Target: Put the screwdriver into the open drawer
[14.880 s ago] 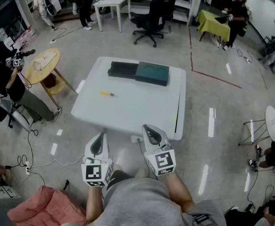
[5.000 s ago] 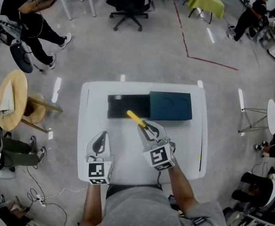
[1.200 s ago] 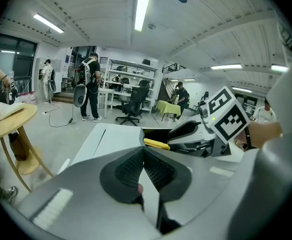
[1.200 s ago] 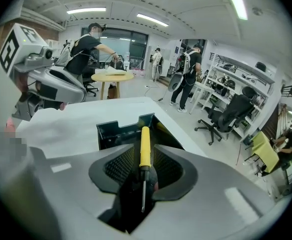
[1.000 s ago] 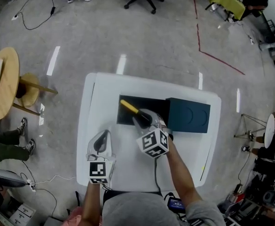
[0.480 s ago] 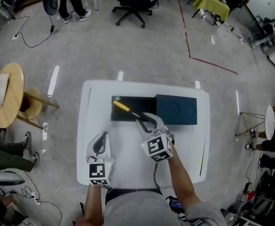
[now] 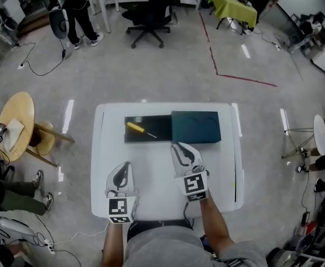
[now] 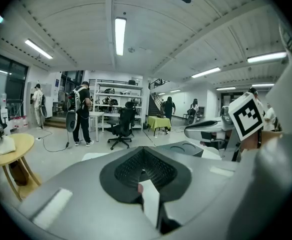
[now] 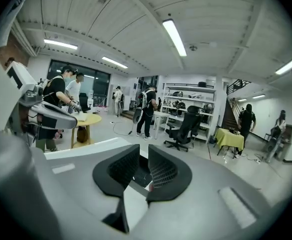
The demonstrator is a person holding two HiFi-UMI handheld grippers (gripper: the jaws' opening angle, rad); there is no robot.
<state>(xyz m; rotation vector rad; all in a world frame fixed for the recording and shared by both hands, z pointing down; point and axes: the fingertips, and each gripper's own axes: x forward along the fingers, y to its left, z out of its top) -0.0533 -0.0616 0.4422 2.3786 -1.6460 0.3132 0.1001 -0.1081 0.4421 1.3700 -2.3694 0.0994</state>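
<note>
The yellow-handled screwdriver (image 7: 135, 128) lies loose in the open black drawer (image 7: 159, 124), which is pulled out to the left of the dark teal cabinet (image 7: 195, 127) on the white table (image 7: 156, 182). My right gripper (image 7: 180, 147) hovers in front of the cabinet, apart from the screwdriver. Its jaws have just been closing and stand at a narrow gap with nothing between them (image 9: 142, 164). My left gripper (image 7: 124, 166) hangs over the table's near left, its pads (image 8: 144, 160) together and holding nothing.
A round wooden table (image 7: 15, 124) stands on the floor at the left and a small white round table (image 7: 322, 143) at the right. Beyond the table are an office chair (image 7: 151, 15), a green-covered table (image 7: 234, 7), several people and floor cables.
The right gripper has let go of the screwdriver, which now lies in the drawer. Both grippers have drawn back from the drawer toward me, and the right jaws have narrowed.
</note>
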